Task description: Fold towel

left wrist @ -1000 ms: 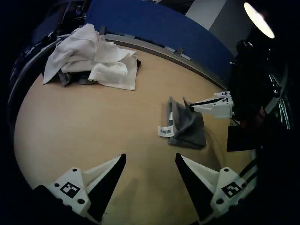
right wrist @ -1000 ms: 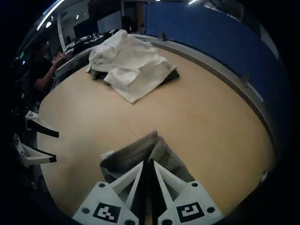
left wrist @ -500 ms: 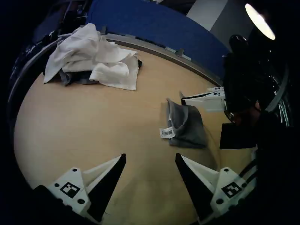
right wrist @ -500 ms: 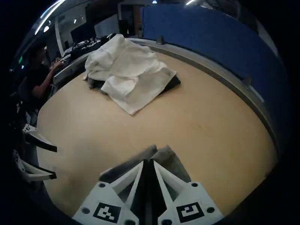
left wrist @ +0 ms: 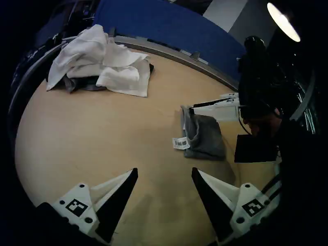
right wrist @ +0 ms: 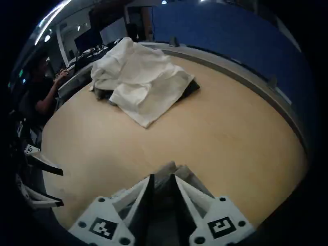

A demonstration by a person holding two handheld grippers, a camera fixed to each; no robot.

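The left gripper point(left wrist: 164, 192) hung over the wooden table point(left wrist: 102, 135) with its fingers spread wide and nothing between them, just as it had a second ago. Ahead of it and a little to its right lay the grey towel point(left wrist: 205, 137), folded into a small block with its white tag point(left wrist: 181, 143) sticking out on the side nearer the gap. The towel had changed. A second ago its far edge stood up in a pinched peak, and now that edge had dropped and the cloth sat flatter on the table.

At the towel's far edge was the right gripper point(left wrist: 213, 107), reaching in from the right. It had drawn back slightly toward the dark-clothed person point(left wrist: 266, 119) holding it.

In the right gripper view, the right gripper point(right wrist: 162, 192) had been pressed together on the cloth in both earlier frames. Now its fingers had parted by a narrow gap, with the grey towel point(right wrist: 169, 171) bunched in and just beyond it. Whether the pads were touching the cloth could not be told.

Far off to the right gripper's left, at the table's edge, the left gripper point(right wrist: 61, 187) showed its fingers apart, as before.

Well beyond both grippers, near the blue partition point(right wrist: 229, 37), the heap of white towels point(right wrist: 139, 82) had stayed put over some darker cloth.
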